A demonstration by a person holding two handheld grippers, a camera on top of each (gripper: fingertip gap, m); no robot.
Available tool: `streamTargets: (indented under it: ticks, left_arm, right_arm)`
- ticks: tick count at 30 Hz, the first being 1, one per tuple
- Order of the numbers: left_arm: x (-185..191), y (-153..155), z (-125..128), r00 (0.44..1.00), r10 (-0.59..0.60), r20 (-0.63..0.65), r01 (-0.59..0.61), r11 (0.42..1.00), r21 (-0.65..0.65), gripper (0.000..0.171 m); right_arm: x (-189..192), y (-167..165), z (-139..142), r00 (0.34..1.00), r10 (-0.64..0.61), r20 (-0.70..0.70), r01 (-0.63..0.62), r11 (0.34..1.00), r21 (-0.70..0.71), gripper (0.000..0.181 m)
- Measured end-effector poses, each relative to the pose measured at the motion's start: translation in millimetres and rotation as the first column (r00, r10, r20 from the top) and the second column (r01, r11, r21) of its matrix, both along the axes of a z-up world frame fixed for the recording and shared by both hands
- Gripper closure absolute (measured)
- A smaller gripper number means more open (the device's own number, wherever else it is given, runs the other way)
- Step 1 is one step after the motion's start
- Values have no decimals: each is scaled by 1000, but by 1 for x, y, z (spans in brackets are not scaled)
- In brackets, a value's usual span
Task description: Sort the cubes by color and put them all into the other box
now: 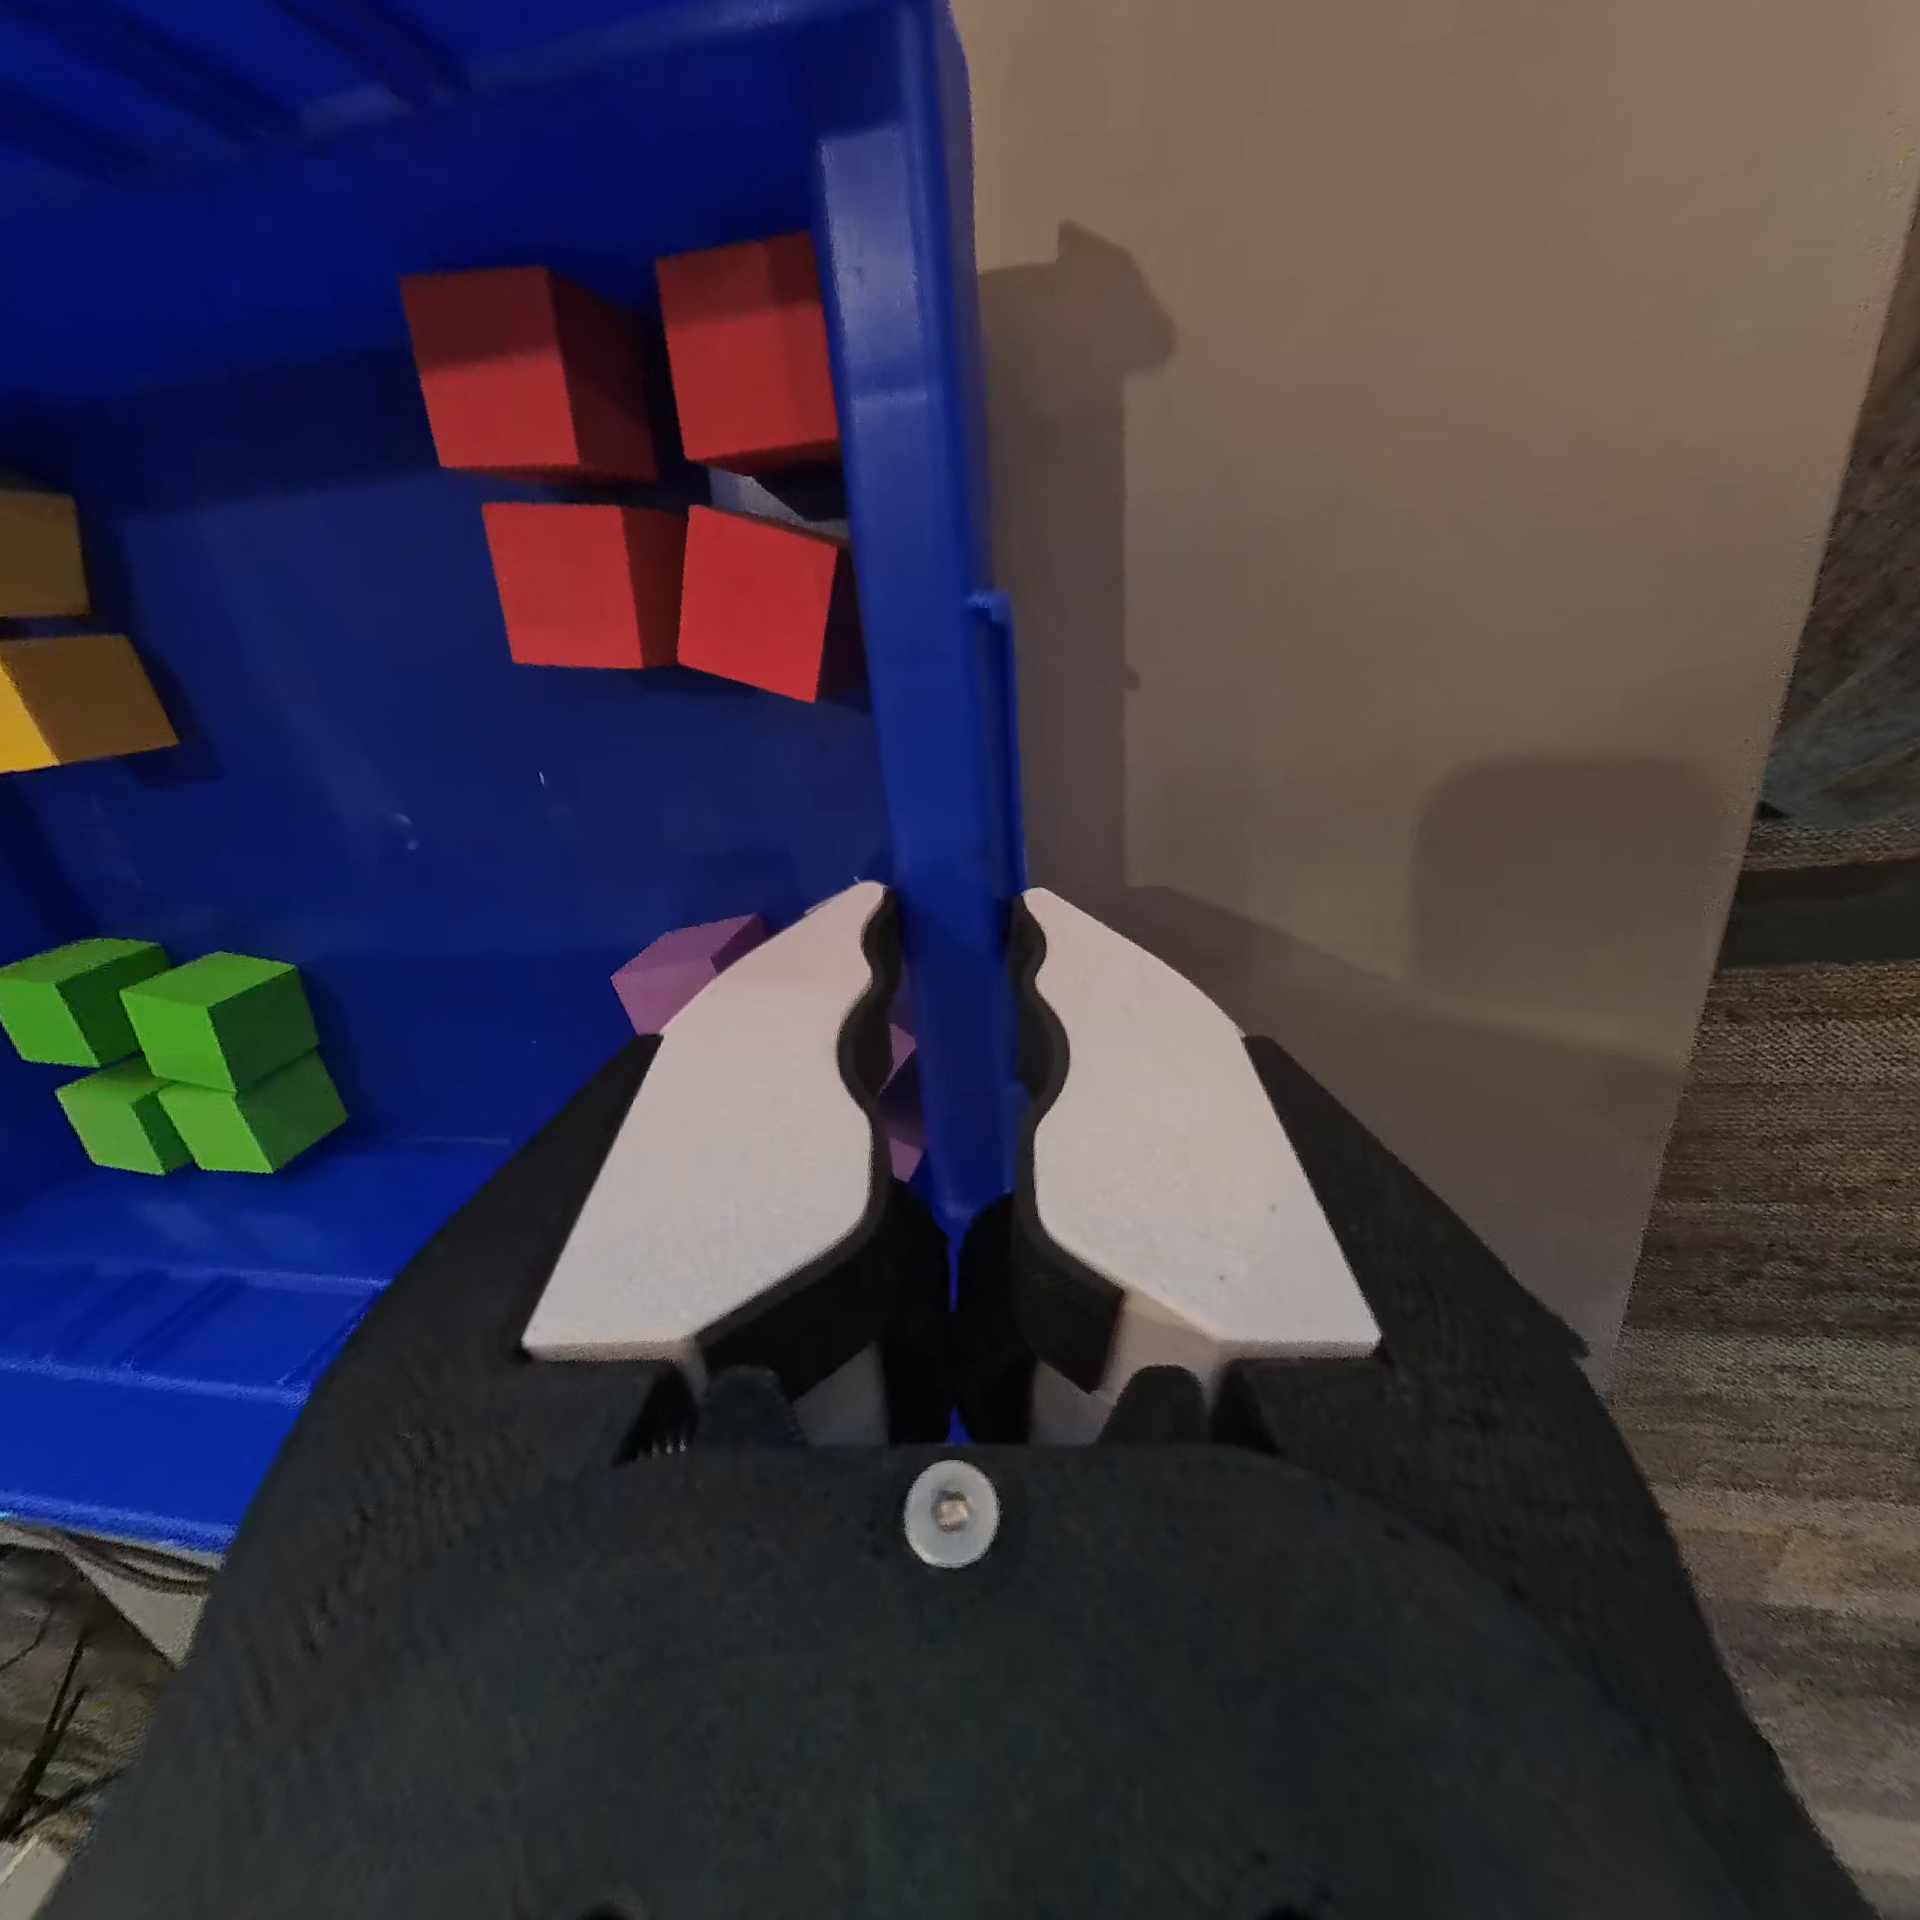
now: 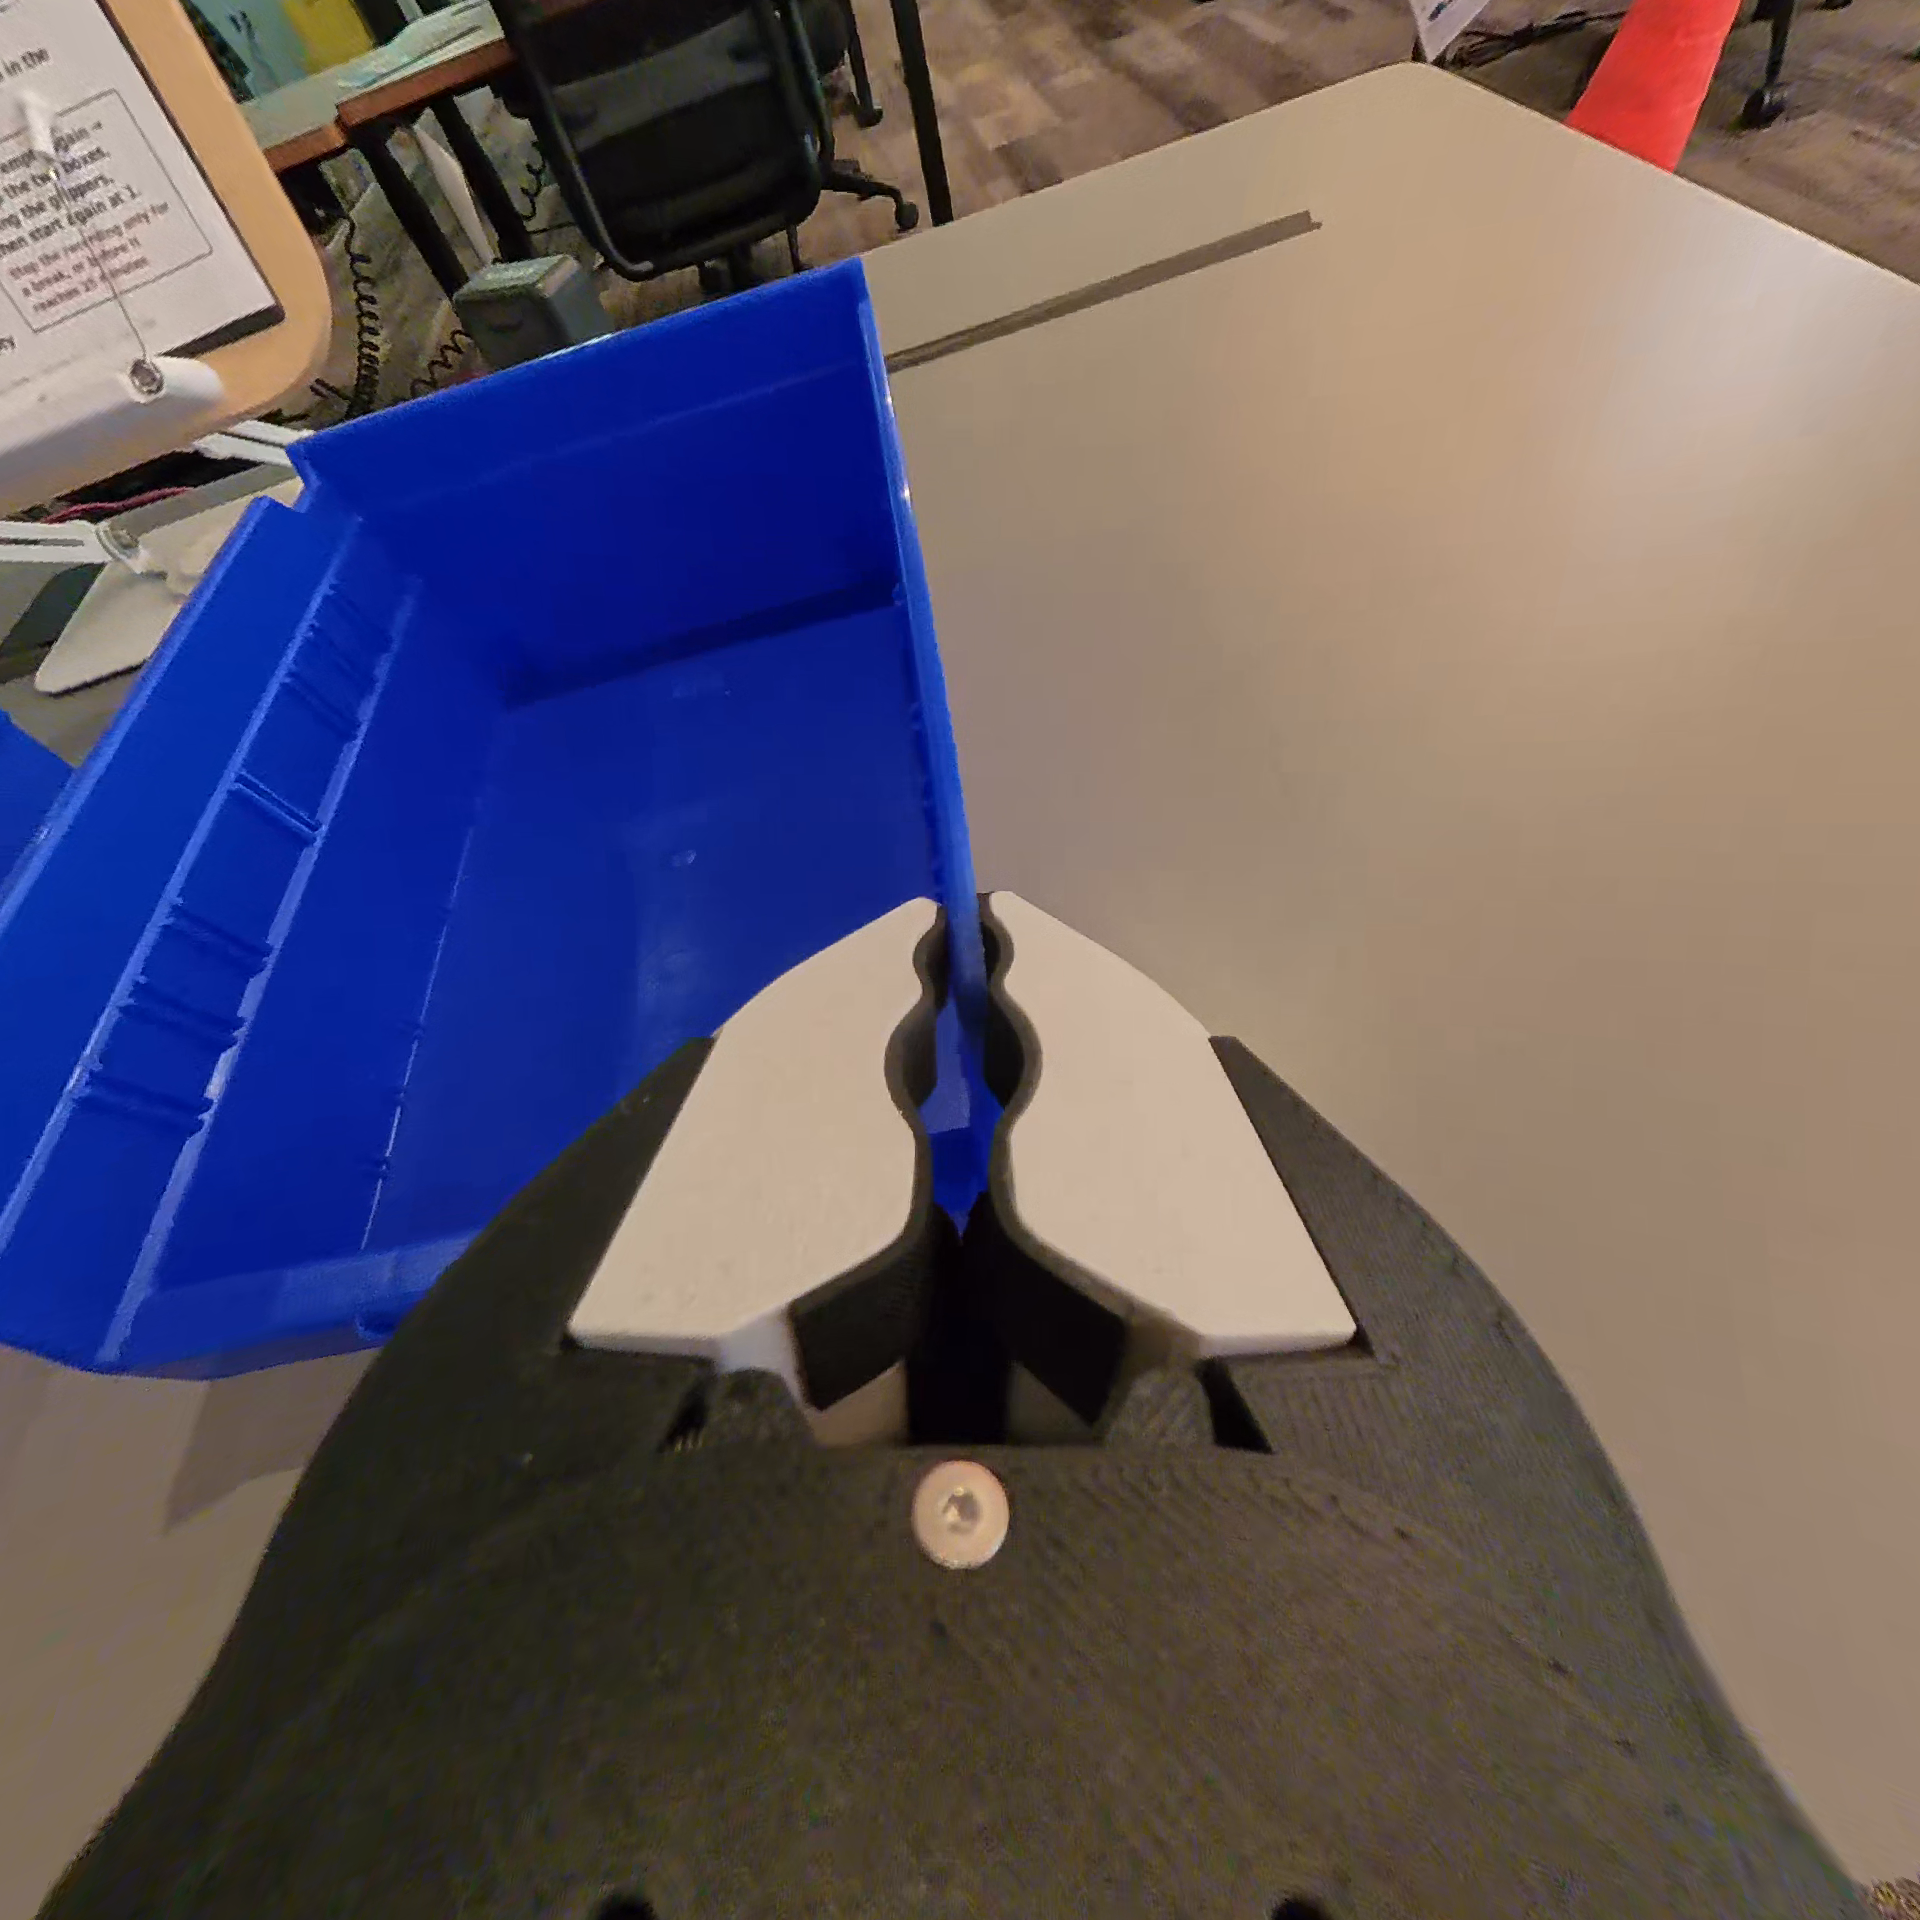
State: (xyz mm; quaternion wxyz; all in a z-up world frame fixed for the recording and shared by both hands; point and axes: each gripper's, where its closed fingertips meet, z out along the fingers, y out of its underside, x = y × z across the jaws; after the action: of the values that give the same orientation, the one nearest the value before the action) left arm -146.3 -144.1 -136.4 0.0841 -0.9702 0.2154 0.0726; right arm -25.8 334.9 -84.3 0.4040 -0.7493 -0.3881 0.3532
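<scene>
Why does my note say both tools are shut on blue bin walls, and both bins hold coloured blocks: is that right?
Not quite. Only the bin with blocks that the left tool grips holds red blocks, green and yellow ones. The right wrist view shows the right tool shut on an empty bin.

A pale grey table [image 2: 1455, 727] stands on patterned carpet [image 1: 1787, 1351], with a black office chair [image 2: 707, 135] and desks beyond.

Contents by count: two blue plastic bins [image 1: 914, 520] [image 2: 644, 790]; four red cubes [image 1: 644, 457]; four green cubes [image 1: 187, 1049]; two yellow cubes [image 1: 62, 644]; one visible purple cube [image 1: 675, 966]; one orange cone [image 2: 1652, 73].
</scene>
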Motion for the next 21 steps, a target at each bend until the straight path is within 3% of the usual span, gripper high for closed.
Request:
streamTargets:
  ticks: [8, 16, 18, 21]
  left_arm:
    - [-12, -12, 1, 999, 40, -2, -40, 995, -88, 151]
    - [-15, 2, 31, 978, 187, 87, -194, 978, 80, 123]
    - [-17, 3, 47, 958, 264, 109, -280, 945, 167, 121]
    - [-27, 0, 81, 899, 425, 109, -434, 823, 367, 121]
  right_arm:
    - [-6, -2, 2, 999, 29, -30, -29, 1000, 0, 177]
    - [0, -7, 24, 994, 97, -48, -95, 994, 55, 156]
    - [3, -7, 32, 994, 103, -44, -98, 990, 101, 155]
    - [8, -7, 44, 993, 109, -41, -100, 978, 181, 153]
